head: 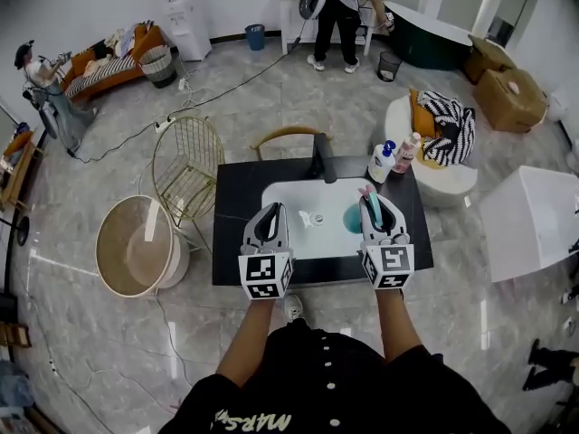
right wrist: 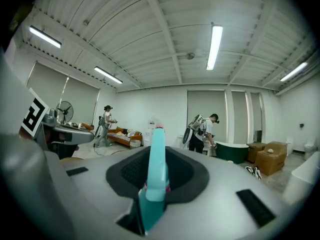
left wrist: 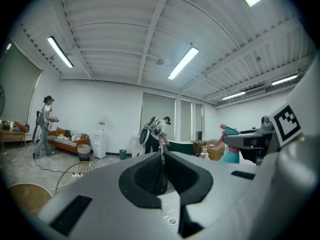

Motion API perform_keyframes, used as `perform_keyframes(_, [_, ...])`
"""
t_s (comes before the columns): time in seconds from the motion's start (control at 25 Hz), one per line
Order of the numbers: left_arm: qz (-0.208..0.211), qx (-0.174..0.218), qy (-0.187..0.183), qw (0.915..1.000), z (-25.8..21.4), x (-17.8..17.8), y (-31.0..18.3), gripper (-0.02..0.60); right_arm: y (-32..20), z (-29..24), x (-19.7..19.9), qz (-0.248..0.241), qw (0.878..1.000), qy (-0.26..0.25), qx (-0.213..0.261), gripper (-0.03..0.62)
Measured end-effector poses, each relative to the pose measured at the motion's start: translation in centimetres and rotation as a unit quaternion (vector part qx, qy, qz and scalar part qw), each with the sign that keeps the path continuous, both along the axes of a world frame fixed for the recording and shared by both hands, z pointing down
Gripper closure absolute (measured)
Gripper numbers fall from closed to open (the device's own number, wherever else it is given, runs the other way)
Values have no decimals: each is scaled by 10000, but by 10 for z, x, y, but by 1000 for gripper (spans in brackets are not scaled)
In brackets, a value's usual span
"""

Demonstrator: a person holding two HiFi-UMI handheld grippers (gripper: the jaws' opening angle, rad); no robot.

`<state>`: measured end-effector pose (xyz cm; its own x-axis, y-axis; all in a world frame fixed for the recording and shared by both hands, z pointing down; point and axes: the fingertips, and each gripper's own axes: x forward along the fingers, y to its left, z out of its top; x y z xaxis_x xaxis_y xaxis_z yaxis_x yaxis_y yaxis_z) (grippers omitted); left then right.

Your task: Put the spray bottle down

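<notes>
Teal spray bottle is pinched in the right gripper, up over the right side of the white sink set in a black table. Left gripper has its jaws closed together on nothing, over the sink's left side. Black faucet sits behind, a white pump bottle and pink bottle crowd the back right corner, and a gold wire chair stands just beside the table's left.

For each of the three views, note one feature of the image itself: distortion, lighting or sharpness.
Head view: the wide-angle lens curves the room, and lamp streaks glare on the glossy floor. Left gripper view: the ceiling beams bow, a strip light blows out white, the corners go black, and the left gripper looms large. Right gripper view: same bowing; the spray bottle sits close to the lens, slightly soft.
</notes>
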<state>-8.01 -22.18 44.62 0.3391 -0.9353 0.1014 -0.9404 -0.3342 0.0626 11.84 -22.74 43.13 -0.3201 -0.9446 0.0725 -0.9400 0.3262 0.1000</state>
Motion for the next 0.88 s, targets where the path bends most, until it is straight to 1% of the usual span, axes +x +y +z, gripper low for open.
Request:
perform_keyframes(0.2, [121,19,-42,9999,-3,-15,-41,554,-42,-2,-20,34,10000,-5,20,525])
perform_keyframes(0.36, [123,-3,-41,9999,-1,-28,-65,552,-63,-3,-36,1,10000,-22,39,525])
perform_keyframes(0.48, [55,-91,8,9999,5,-37,-76,554,-71,0,-46,-71,10000,-28,-18,525])
perform_keyframes(0.64, [-8,-164,46,9999,13,-41,-86,554,-83,6,-55,-196,9998,-2,-80,525])
perform_keyframes(0.88, [-299,-235,100,9992,16,-44,-95,554,-104,9,-71,-631,9979,47,-167,525])
